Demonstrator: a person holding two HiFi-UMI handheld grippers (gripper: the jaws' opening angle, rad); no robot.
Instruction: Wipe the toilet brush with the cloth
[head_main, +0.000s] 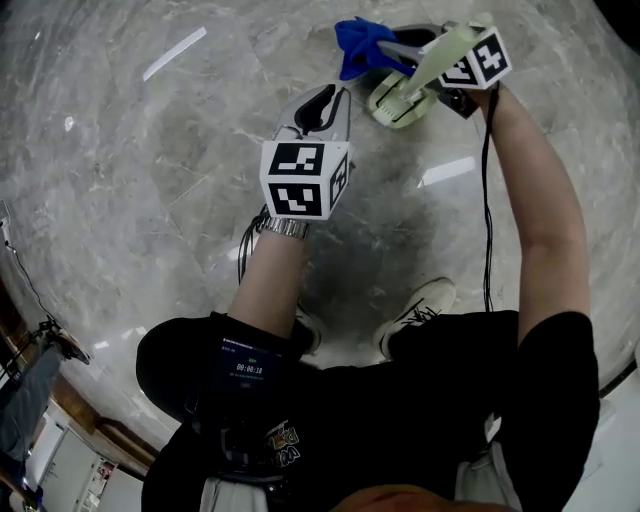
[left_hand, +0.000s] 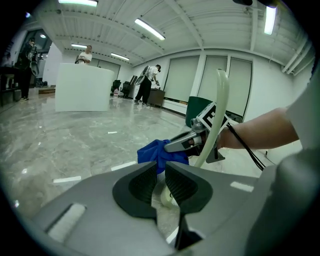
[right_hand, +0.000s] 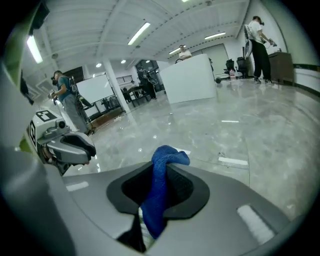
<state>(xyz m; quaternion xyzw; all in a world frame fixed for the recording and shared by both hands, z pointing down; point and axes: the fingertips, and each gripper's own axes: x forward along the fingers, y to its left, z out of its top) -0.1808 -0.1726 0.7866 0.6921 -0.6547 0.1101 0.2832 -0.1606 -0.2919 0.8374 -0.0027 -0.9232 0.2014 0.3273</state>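
The bristles of the toilet brush (head_main: 402, 100) cannot be made out. Only a pale handle and a rounded pale base are seen, standing on the marble floor (head_main: 150, 150) toward 1 o'clock in the head view. There the upper handle is partly covered by the marker cube of the right tongs (head_main: 392, 48). Whether the cloth (head_main: 362, 42) touches the handle cannot be told; it is seen just beside it, at 11 o'clock from the base.

In the right gripper view, the blue cloth is clamped between closed pads, with a fold bulging above them and the rest trailing down out of sight. The right arm is stretched from 4 o'clock up to 1 o'clock, with the tongs aimed toward 9 o'clock.

The left tongs (head_main: 325, 100) are held at the centre on a forearm rising from 7 o'clock and are pointed toward 12 o'clock. A narrow gap is kept between their jaws and nothing is gripped. The brush base shows through the gap, beyond them.
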